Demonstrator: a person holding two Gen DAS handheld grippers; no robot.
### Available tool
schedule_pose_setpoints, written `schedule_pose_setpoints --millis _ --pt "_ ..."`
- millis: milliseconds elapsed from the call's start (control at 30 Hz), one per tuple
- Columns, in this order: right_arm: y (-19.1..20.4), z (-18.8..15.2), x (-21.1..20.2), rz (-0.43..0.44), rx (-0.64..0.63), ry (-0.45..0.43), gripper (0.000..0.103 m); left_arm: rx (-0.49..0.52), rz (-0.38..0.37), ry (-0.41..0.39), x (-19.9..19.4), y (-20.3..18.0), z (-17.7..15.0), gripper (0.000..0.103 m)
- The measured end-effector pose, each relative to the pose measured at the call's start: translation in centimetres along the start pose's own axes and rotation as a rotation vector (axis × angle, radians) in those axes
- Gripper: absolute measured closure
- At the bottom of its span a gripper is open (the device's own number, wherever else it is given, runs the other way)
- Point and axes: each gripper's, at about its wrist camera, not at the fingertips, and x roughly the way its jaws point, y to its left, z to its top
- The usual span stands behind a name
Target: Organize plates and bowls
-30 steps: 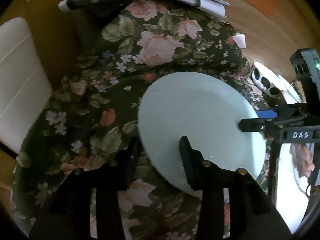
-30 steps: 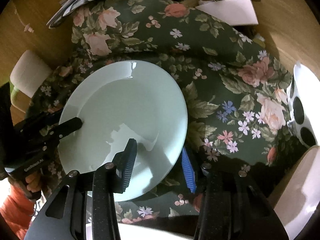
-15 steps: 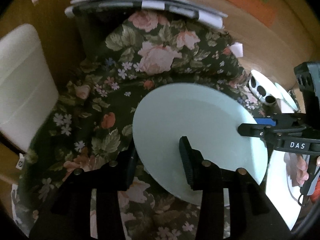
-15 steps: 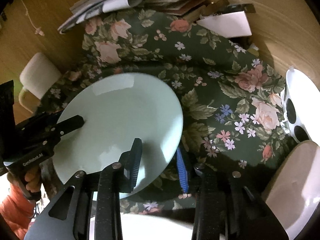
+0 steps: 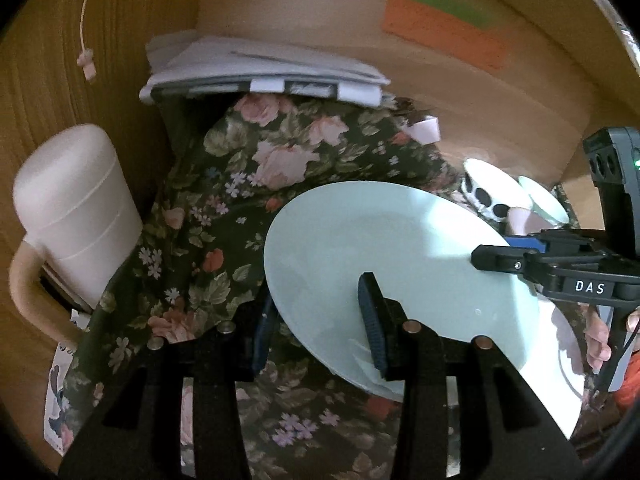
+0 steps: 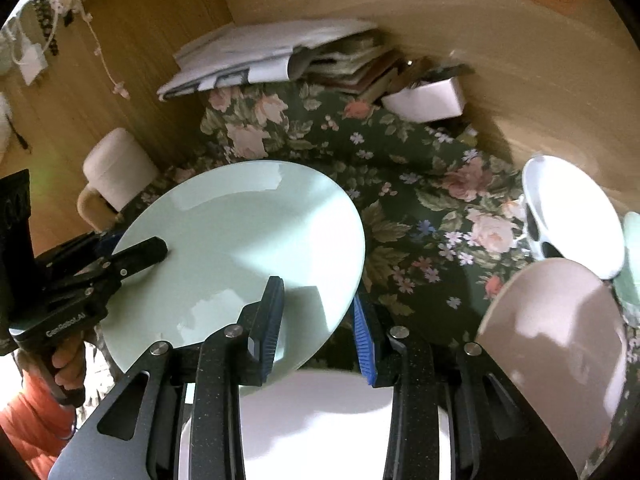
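Two hand-held grippers on one pale green plate (image 5: 384, 248), both angled down toward flowered tabletop (image 5: 224, 208). Left hand-held gripper (image 5: 316, 320) clenched on plate's near-left rim: one finger over the face, other under the edge. Right hand-held gripper (image 6: 318, 320) clamped on opposite rim, blue-padded fingers (image 6: 272, 320) either side of the edge; jaws just been closing in, plate between them. Seen from left cam, right unit comes in from the right w/ a hand (image 5: 600, 336) on its grip; from right cam, left unit enters at left, held by a hand (image 6: 68, 364) w/ orange sleeve (image 6: 28, 420).

Plate tilted, lifted clear of the cloth, hanging over a white plate (image 6: 316, 420) directly below.

Around: brownish plate (image 6: 560, 352) at right, near edge; white dish w/ black spots (image 6: 560, 212) beyond it, small pale green dish (image 5: 544, 200) just beside that. Stack of papers (image 5: 260, 68) at tabletop's far end, white box (image 6: 428, 98) next to books. Cream chair (image 5: 72, 216) at left, off the tabletop. Wood-panel wall behind, orange & green notes (image 5: 440, 28) stuck on it.
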Motion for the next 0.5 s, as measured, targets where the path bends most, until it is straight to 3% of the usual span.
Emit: schedule_pose_setpoints --millis 500 --pt "0.3 -3.5 -5.7 -0.018 0.014 -0.082 0.073 0.048 -0.042 -0.075 -4.9 -3.6 -1.4 0.063"
